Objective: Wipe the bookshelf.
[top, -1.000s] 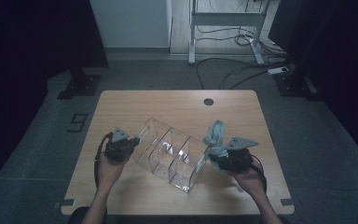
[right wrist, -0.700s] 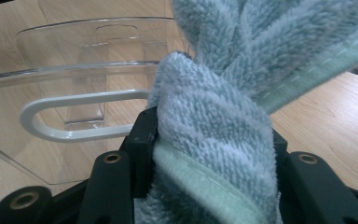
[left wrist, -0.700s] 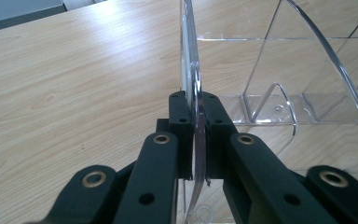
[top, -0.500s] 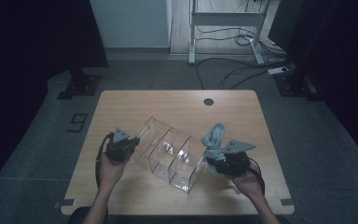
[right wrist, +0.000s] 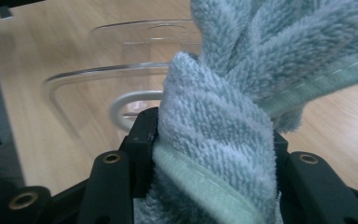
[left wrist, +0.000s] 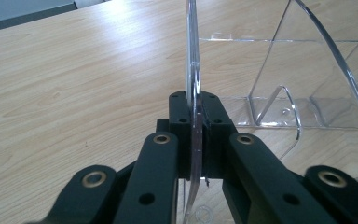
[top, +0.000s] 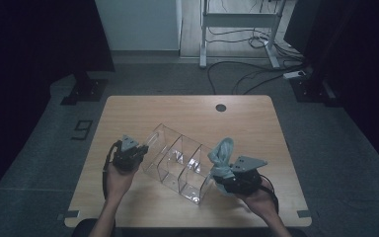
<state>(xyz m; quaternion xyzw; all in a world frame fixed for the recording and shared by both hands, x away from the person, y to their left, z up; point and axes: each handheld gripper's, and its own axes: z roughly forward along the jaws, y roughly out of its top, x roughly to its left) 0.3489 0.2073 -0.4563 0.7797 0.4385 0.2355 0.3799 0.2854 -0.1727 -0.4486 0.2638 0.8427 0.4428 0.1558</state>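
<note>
Daylight-lit wooden surface [top: 143,111] seen from above, with a clear acrylic organiser [top: 177,163] of several compartments lying slantwise across its middle, between two hand-held grippers. The left gripper [top: 139,151] is clenched on the organiser's end wall; in the left gripper view that thin transparent wall [left wrist: 194,93] is seen edge-on, pinched tight between the jaws. The right gripper [top: 220,174] is clamped on a bunched pale blue-green terry cloth [top: 222,154], whose free end rises above the organiser's near-right corner; in the right gripper view the thick, fluffy folds [right wrist: 214,140] are squeezed between the jaws, with curved acrylic rims just beyond. The organiser is judged to be light, stiff, smooth and slippery, liable to scratch or crack, so it is best taken by a wall edge, as here. The cloth is judged to be soft, limp and compressible, easily gripped anywhere when gathered into a wad.
</note>
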